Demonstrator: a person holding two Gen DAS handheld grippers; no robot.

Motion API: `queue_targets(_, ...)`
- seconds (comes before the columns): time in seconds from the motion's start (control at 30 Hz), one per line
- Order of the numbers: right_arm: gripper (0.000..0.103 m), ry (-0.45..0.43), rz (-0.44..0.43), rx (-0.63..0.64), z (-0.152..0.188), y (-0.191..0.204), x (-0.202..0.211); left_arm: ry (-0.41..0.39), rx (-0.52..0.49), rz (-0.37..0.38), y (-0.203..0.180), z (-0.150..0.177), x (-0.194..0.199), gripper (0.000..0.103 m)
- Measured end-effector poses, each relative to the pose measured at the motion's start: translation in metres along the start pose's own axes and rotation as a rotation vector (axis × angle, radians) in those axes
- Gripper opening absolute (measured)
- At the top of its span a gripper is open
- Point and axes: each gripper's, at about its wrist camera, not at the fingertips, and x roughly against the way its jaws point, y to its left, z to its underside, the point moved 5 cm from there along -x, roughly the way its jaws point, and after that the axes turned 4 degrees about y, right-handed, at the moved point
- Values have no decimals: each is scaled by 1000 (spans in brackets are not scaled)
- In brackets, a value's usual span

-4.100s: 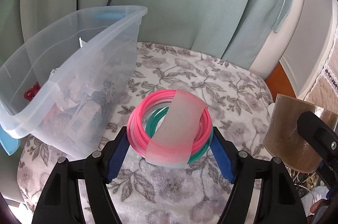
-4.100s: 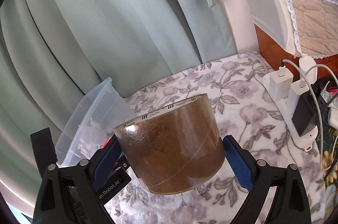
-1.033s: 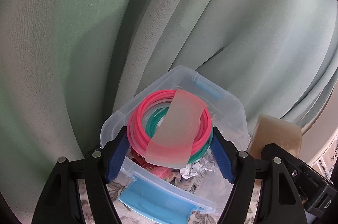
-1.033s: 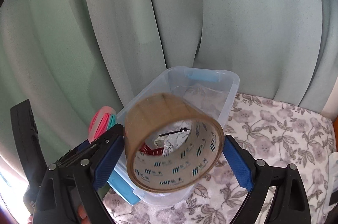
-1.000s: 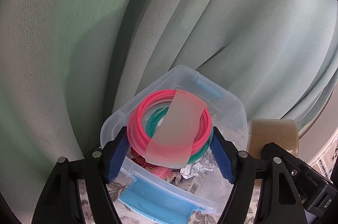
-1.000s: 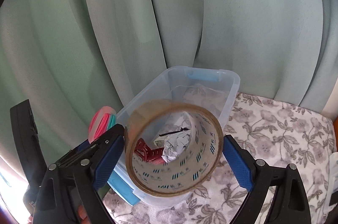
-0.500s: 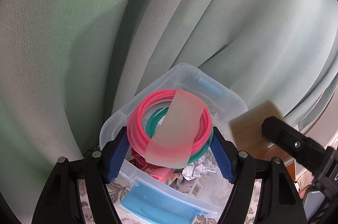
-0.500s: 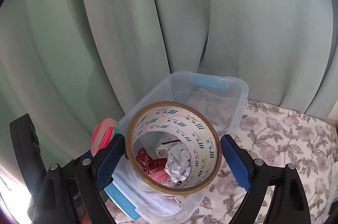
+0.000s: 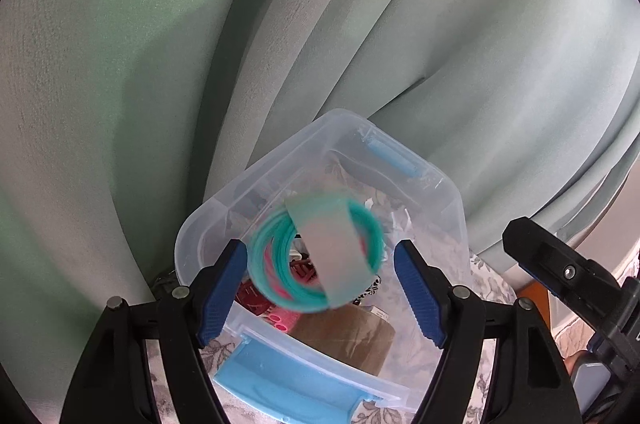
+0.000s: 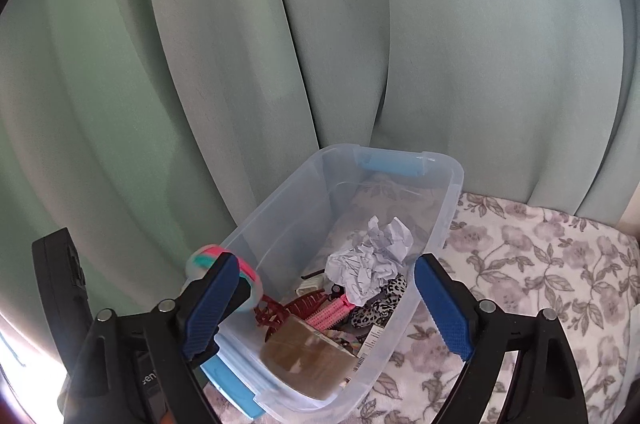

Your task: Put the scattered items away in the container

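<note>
A clear plastic bin [image 10: 280, 195] with blue handles stands on a floral cloth against the curtain. In it lie a brown tape roll [image 10: 304, 356], crumpled paper [image 10: 372, 264], a red hair claw [image 10: 288, 308] and a leopard scrunchie [image 10: 380, 304]. My right gripper [image 10: 326, 258] hovers open and empty above the bin. My left gripper [image 9: 318, 244] is over the bin's near end [image 9: 320, 376]. Between its fingers the teal and pink ring bundle [image 9: 280, 264] is blurred and tumbling, with a gap to the right pad. The tape roll [image 9: 344, 340] shows below it.
Green curtain folds [image 10: 320, 24] hang close behind the bin. The floral cloth [image 10: 520, 264] spreads to the right of it. In the left wrist view the black frame of the other gripper [image 9: 560, 272] stands at the right.
The tape roll has left the right gripper and now lies in the bin. The ring bundle has flipped teal side forward and come loose between the left fingers.
</note>
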Motion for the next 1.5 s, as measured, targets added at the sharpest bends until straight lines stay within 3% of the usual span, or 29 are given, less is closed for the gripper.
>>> queue_targets(0.4, 91, -32, 20, -25, 11, -11, 32, -20, -78, 31, -33, 1, 22, 77)
queue_targets(1.0, 91, -175, 59, -122, 46, -46, 137, -66, -277, 75, -104, 33, 96, 79)
queue_targets(1.1, 91, -175, 72, -141, 57, -53, 149, -67, -305, 69, -115, 40, 101, 85)
queue_targets(1.5, 92, -134, 142, -234, 96, -88, 170, -21, -393, 40, -143, 66, 103, 85)
